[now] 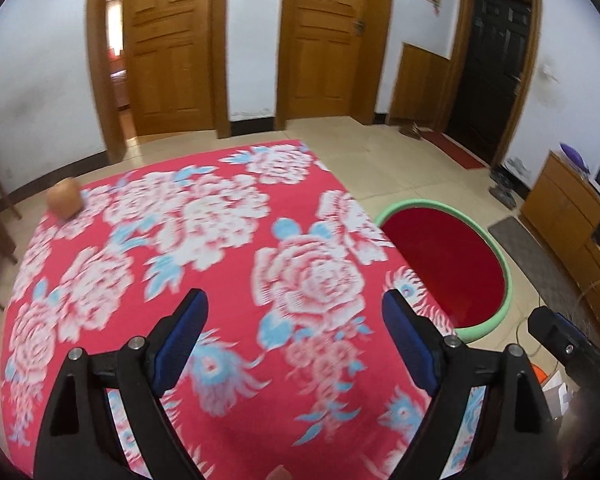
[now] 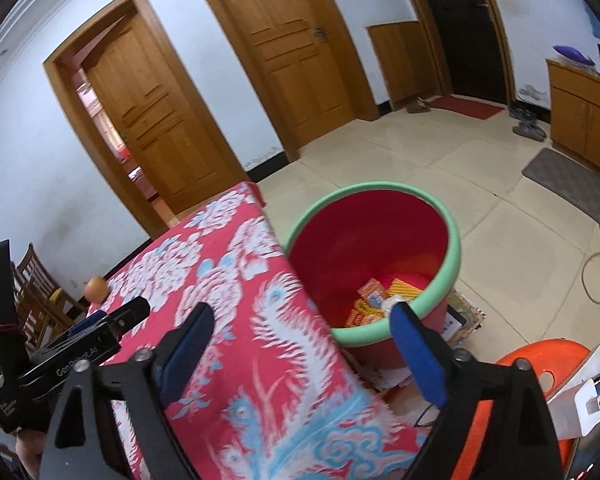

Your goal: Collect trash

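1. Red floral cloth with white peonies and blue leaves (image 1: 204, 240) covers the whole table; from the right wrist it shows a phoenix motif near the front edge (image 2: 236, 280).
2. A small round brown object (image 1: 63, 199) sits at the cloth's far left corner, visible from the right wrist too (image 2: 95, 287); too blurred to tell what it is.
3. Red plastic bucket with a pale green rim (image 2: 456, 240) stands on the floor just beside the table's right edge; in the left view only its red interior and rim show (image 1: 508, 280).
4. Trash: orange and yellow paper wrappers (image 2: 374, 300) lie in the bottom of the bucket.
5. Left gripper (image 1: 296, 312): blue-padded fingers spread wide over the cloth, nothing between them.
6. Right gripper (image 2: 302, 320): fingers spread wide, empty, hanging over the table's edge and the bucket.
7. Room: cream floor tiles (image 1: 396, 160), white walls, two wooden panel doors (image 1: 324, 36), a dark door at right with a red mat (image 1: 456, 151) before it.
8. Wooden cabinet (image 1: 572, 216) along the right wall; grey mat (image 2: 572, 184) on the floor; orange plastic stool (image 2: 540, 364) near the bucket; wooden chair (image 2: 36, 280) far left.
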Demonstrator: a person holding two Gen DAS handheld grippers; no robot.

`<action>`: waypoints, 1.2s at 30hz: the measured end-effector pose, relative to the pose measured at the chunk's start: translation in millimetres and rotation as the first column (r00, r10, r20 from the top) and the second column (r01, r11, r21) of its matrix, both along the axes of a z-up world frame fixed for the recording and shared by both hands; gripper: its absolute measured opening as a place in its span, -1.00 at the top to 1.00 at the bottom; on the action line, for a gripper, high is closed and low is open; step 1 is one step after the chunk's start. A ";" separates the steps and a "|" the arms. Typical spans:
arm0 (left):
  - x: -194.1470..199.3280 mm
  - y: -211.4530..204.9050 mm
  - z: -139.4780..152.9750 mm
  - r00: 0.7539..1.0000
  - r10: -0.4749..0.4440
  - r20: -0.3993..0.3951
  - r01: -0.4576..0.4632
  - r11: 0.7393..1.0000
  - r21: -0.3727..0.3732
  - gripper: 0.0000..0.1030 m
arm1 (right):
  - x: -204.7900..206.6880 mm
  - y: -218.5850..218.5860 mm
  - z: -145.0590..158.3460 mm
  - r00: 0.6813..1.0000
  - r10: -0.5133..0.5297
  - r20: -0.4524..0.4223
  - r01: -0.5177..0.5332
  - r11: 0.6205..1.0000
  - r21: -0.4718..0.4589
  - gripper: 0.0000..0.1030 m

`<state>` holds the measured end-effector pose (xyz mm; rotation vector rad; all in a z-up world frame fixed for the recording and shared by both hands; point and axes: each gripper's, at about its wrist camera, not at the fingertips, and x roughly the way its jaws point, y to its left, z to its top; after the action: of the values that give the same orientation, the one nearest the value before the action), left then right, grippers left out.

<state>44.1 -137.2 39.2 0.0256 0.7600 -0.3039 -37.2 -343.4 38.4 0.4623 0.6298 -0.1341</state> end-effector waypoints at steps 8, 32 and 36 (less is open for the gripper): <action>-31.7 44.0 14.8 0.991 0.126 0.043 -0.126 0.992 -0.004 -0.74 | -9.0 31.5 14.0 0.998 0.049 0.031 -0.048 0.998 -0.042 -0.94; -70.6 82.8 28.9 0.965 0.250 0.076 -0.251 0.968 0.001 -0.75 | -29.0 68.6 20.7 0.991 0.130 0.041 -0.126 0.988 -0.086 -0.99; -73.0 83.9 31.1 0.962 0.258 0.089 -0.260 0.966 0.001 -0.75 | -29.1 69.1 21.0 0.991 0.131 0.041 -0.127 0.988 -0.088 -0.99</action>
<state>-28.9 -53.3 70.3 -0.0487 0.6685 -0.0480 -66.3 -274.2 59.5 0.3402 0.6037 -0.0270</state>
